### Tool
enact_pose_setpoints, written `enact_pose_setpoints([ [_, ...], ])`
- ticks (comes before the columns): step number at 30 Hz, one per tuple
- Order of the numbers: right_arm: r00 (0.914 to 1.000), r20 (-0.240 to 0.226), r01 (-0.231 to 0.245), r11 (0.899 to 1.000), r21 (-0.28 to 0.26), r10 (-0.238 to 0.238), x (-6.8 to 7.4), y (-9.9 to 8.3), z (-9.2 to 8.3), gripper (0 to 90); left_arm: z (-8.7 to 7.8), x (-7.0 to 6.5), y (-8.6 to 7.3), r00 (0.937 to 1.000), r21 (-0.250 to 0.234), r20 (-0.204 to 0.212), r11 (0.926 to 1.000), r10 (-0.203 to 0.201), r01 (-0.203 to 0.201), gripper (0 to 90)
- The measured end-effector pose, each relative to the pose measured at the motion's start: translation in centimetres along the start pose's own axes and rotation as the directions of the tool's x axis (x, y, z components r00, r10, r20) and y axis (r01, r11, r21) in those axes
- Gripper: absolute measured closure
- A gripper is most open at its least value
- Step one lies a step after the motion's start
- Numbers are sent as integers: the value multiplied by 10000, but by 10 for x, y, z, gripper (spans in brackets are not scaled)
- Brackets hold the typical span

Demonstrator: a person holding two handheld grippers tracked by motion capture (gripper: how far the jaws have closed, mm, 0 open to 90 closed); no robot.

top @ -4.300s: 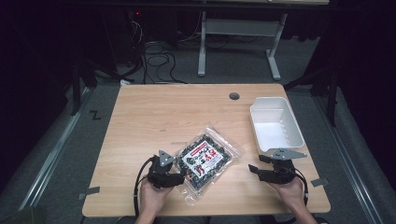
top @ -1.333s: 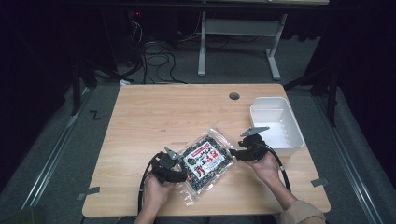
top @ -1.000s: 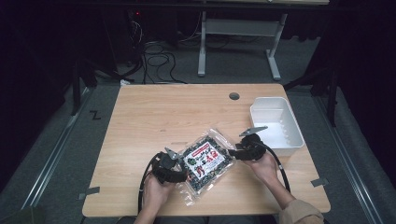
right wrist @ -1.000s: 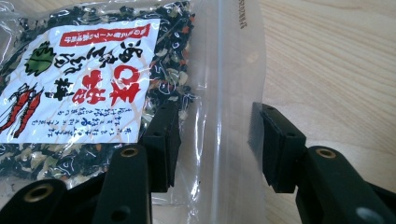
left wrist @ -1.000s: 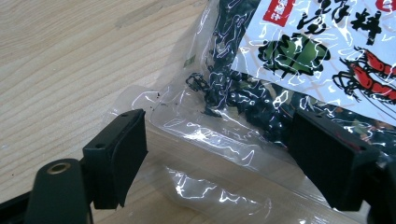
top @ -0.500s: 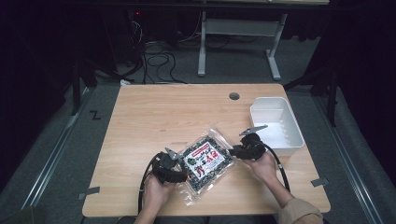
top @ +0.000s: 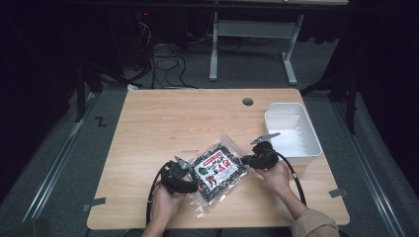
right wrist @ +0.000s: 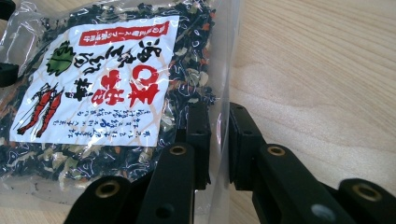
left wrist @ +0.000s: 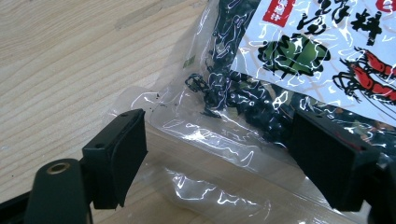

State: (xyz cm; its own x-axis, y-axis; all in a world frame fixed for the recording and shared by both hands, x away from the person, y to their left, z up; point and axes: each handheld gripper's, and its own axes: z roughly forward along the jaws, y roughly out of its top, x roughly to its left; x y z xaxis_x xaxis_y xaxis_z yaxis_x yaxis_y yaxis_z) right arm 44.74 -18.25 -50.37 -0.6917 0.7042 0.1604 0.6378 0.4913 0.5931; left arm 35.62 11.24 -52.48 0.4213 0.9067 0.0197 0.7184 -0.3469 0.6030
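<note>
The right gripper (right wrist: 217, 140) has its 2 jaws drawn narrow on the clear edge of the seaweed packet (right wrist: 100, 88), pinching the film between them. The left gripper (left wrist: 219, 158) stands wide, its jaws straddling the packet's opposite clear edge without closing. The packet lies flat near the front middle of the wooden table (top: 163, 123). A white bin (top: 292, 134) sits far right.

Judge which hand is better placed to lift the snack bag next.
Right: the right tongs are nearly closed on the bag's clear side edge, while the left tongs are wide open around a corner.
</note>
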Motion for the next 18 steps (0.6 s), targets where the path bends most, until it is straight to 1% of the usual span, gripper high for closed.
enact_pose_setpoints([
  [3,10000,1,-18,10000,-50,18,1,0,-2,835,0,1,0,10000,-9,49,10000,-36,36,198],
  [4,9992,340,218,9995,-224,-210,2,1,-6,896,0,1,0,10000,-33,43,10000,-33,33,199],
  [5,9992,274,295,9991,-292,-287,0,1,-8,897,0,1,0,10000,-5,56,10000,-14,14,200],
  [8,9995,220,235,9993,-306,-228,0,2,-11,897,1,1,0,9999,10,121,10000,-15,15,200],
  [10,9985,348,427,9986,-318,-416,3,2,-11,897,1,0,0,9999,6,105,10000,-10,10,201],
  [11,9985,348,427,9986,-318,-416,3,2,-11,897,0,0,-1,9999,0,106,10000,-24,24,201],
  [13,9993,302,231,9995,-196,-225,1,1,-8,895,0,0,-1,9999,-16,95,10000,-34,34,201],
  [15,9995,271,148,9999,-32,-147,0,1,-5,895,0,0,-1,9999,-28,108,10000,-41,41,200],
  [18,9998,196,68,10000,-25,-67,-2,1,-5,894,0,1,-1,9999,-20,113,10000,-48,48,198],
])
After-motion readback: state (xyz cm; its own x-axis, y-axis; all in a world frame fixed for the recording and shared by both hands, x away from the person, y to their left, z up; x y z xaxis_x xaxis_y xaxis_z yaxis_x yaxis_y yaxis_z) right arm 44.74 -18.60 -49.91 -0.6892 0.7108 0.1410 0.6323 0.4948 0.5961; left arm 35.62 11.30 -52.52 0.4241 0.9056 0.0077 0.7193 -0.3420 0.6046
